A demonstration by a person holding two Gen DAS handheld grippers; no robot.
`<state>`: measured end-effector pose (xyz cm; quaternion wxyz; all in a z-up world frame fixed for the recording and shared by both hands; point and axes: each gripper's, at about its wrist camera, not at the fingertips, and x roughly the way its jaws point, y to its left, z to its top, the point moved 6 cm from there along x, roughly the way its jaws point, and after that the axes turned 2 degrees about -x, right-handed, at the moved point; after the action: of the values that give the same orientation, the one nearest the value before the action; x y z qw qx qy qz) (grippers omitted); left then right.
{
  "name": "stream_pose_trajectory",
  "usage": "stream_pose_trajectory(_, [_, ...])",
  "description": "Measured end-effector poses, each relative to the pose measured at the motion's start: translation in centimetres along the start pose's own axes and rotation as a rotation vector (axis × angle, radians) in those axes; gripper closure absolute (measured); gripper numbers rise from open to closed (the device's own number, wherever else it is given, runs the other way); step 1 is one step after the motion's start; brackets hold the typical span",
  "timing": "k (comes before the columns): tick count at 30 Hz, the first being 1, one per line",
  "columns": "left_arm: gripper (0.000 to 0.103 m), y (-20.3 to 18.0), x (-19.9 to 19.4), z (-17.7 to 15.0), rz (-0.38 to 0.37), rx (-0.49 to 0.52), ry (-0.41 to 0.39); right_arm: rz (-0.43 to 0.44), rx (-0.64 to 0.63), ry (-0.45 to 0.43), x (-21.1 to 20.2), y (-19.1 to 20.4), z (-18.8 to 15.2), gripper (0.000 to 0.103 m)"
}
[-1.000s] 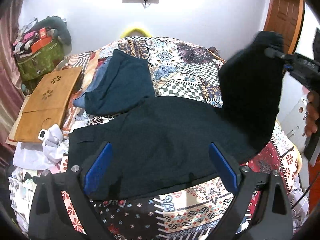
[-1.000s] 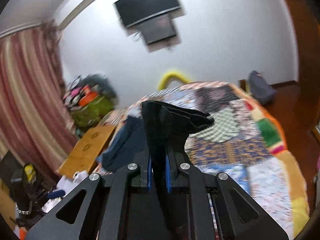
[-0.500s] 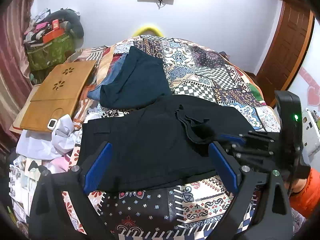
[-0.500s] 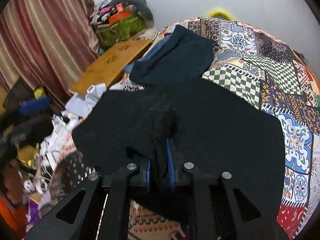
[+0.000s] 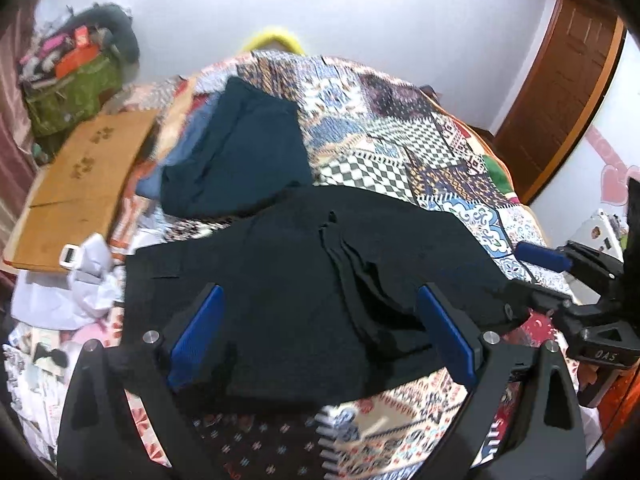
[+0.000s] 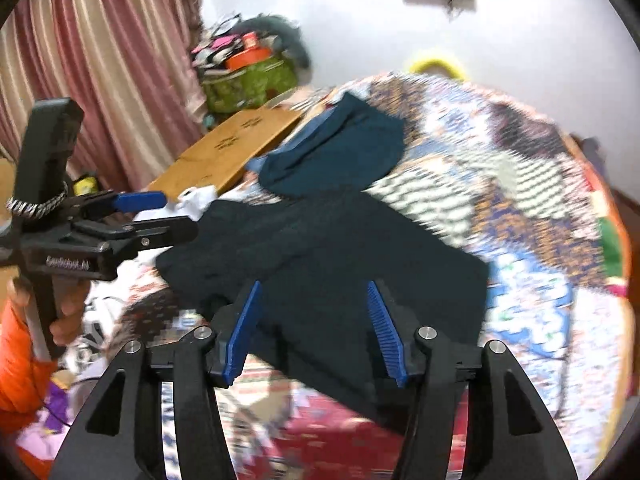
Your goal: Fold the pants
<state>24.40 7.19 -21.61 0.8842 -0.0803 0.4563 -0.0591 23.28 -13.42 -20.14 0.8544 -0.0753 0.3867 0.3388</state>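
Black pants lie folded over on the patchwork bed cover, with a rumpled fold across the middle; they also show in the right wrist view. My left gripper is open and empty, hovering over the pants' near edge. My right gripper is open and empty above the pants' near right part. The right gripper shows at the right edge of the left wrist view, and the left gripper at the left of the right wrist view.
A dark teal folded garment lies behind the pants on the patchwork cover. A wooden lap board and white cloth lie at the left. A door stands at the right.
My right gripper laid the lifted pant leg across onto the pants, then opened and let go, drawing back. The left gripper stayed open.
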Motion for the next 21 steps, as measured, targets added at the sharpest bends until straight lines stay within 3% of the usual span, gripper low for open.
stream_pose_trajectory(4, [0.022, -0.9, 3.1, 1.0, -0.057, -0.016, 0.084, -0.096, 0.072, 0.021, 0.7, -4.3, -1.2, 0.052])
stream_pose_trajectory(9, [0.035, -1.6, 8.5, 2.0, -0.071, -0.031, 0.211, -0.096, 0.156, 0.099, 2.8, -6.8, -4.2, 0.052])
stream_pose_trajectory(11, [0.051, -1.3, 10.6, 2.1, -0.070, -0.060, 0.266, -0.092, 0.160, 0.118, 3.1, -7.0, -5.3, 0.052])
stream_pose_trajectory(12, [0.066, -1.1, 11.9, 2.2, -0.069, -0.085, 0.295, -0.084, 0.163, 0.126, 3.1, -7.1, -5.9, 0.052])
stream_pose_trajectory(13, [0.077, -1.0, 12.2, 2.3, -0.068, -0.095, 0.299, -0.075, 0.169, 0.121, 3.0, -7.2, -6.2, 0.052])
stream_pose_trajectory(14, [0.080, -0.9, 12.7, 2.4, -0.067, -0.103, 0.300, -0.066, 0.180, 0.108, 2.8, -7.3, -6.4, 0.052])
stream_pose_trajectory(16, [0.097, -0.9, 13.1, 2.6, -0.061, -0.116, 0.296, -0.052, 0.189, 0.106, 2.5, -7.5, -6.7, 0.052])
stream_pose_trajectory(19, [0.101, -1.2, 12.4, 3.2, -0.033, -0.093, 0.257, -0.035, 0.201, 0.103, 2.4, -7.6, -7.0, 0.052])
stream_pose_trajectory(21, [0.101, -2.2, 10.7, 4.1, -0.013, -0.030, 0.182, -0.032, 0.200, 0.106, 2.5, -7.7, -7.0, 0.052])
